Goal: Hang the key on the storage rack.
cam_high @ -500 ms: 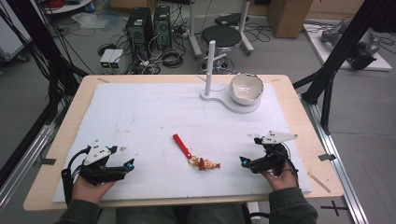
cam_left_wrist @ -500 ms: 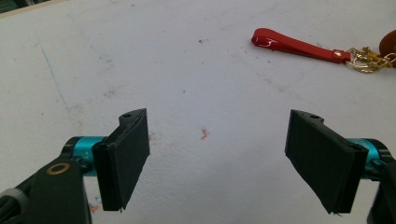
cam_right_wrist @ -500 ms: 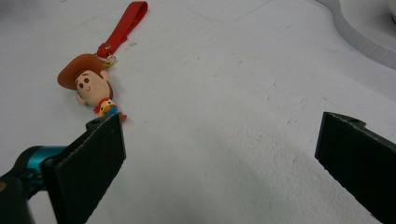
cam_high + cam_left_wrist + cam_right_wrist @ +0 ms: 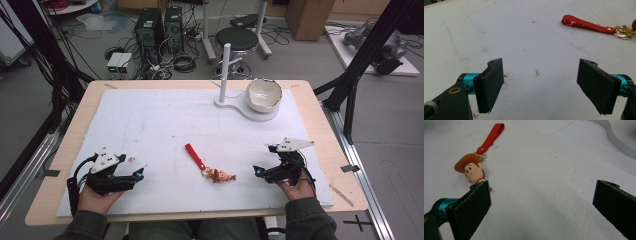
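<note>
A keychain lies near the middle front of the white mat (image 4: 165, 125): a red strap (image 4: 195, 156) joined by a gold ring to a small cowboy figure (image 4: 221, 176). My right gripper (image 4: 259, 171) rests on the mat just right of the figure, open, nothing between its jaws. Seen from the right gripper view, the cowboy figure (image 4: 472, 171) lies beyond the left jaw, with the red strap (image 4: 491, 138) running away from it. My left gripper (image 4: 140, 173) rests at the front left, open and empty. The left gripper view has the red strap (image 4: 586, 24) at its upper right.
A white stand with an upright post (image 4: 225, 70) and a white bowl (image 4: 263, 94) sits at the back of the mat, right of centre. The wooden table edge (image 4: 65, 150) frames the mat. Computers, cables and a stool stand on the floor behind.
</note>
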A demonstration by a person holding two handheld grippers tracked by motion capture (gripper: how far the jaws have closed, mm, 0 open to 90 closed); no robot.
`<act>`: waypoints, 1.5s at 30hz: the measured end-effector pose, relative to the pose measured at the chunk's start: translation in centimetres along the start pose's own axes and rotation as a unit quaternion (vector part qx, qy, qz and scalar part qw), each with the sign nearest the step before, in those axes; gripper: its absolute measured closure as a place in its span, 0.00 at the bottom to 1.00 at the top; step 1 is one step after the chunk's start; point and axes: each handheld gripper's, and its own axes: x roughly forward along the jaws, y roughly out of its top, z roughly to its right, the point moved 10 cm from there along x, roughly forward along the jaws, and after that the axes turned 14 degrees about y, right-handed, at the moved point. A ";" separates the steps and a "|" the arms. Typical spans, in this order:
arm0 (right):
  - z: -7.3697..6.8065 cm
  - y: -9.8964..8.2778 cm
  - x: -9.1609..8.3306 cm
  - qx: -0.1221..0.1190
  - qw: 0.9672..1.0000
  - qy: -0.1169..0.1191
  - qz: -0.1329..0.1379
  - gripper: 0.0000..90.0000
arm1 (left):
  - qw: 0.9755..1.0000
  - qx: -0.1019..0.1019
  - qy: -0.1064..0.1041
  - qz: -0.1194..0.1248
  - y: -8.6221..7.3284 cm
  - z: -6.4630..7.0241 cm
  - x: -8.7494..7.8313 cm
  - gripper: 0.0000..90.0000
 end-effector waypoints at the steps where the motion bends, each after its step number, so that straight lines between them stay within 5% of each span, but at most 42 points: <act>1: 0.0 0.0 0.2 -0.002 1.000 0.002 -0.002 0.01 | 1.000 -0.001 -0.002 0.000 0.0 0.0 0.0 0.24; 30: -0.8 -0.1 0.2 0.001 1.000 0.007 -0.016 0.01 | 1.000 0.015 -0.018 0.009 0.6 1.4 0.5 0.25; 45: -1.6 2.1 1.6 -0.017 0.999 0.022 -0.033 0.06 | 1.000 0.017 -0.018 0.014 0.5 1.5 0.0 0.25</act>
